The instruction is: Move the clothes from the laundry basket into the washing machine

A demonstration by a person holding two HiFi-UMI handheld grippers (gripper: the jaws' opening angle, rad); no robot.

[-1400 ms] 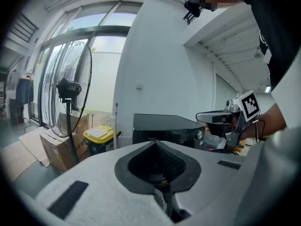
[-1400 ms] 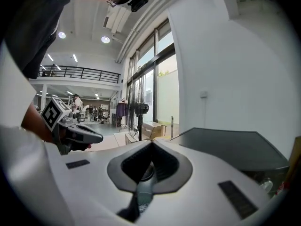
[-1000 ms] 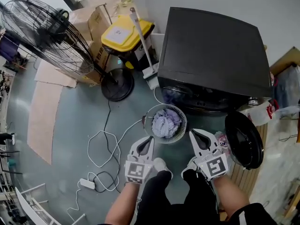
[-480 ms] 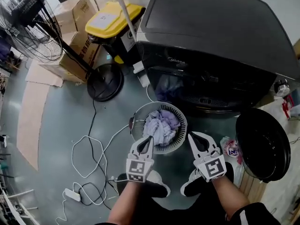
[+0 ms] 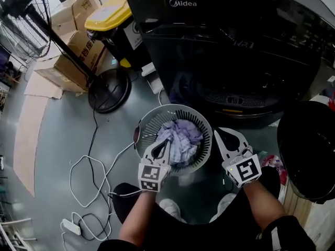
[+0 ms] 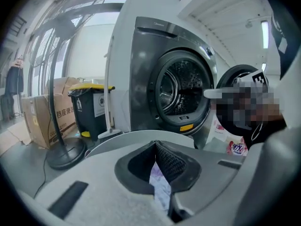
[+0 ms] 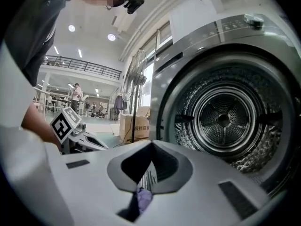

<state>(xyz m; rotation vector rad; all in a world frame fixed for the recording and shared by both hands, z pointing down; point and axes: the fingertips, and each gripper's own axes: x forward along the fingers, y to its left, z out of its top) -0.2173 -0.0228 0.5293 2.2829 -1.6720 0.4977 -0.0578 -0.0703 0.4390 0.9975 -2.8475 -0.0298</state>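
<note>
Clothes (image 5: 182, 136), crumpled lilac heap without clear long axis, in laundry basket (image 5: 201, 124) before open washing machine (image 5: 235, 46), left gripper (image 5: 165, 144) over basket, right gripper (image 5: 219, 135) beside, fingers of both closed, empty.

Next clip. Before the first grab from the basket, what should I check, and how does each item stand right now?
1. The washing machine door is open: ok, swung aside to the right.
2. The drum is free: ok, no clothes in the part that shows.
3. The clothes are in the laundry basket: ok, a lavender pile.
4. The left gripper is over the clothes: ok.
5. The left gripper is open to grab: not ok, shut and empty.
6. The right gripper is open: not ok, shut and empty, beside the basket's rim.
</note>
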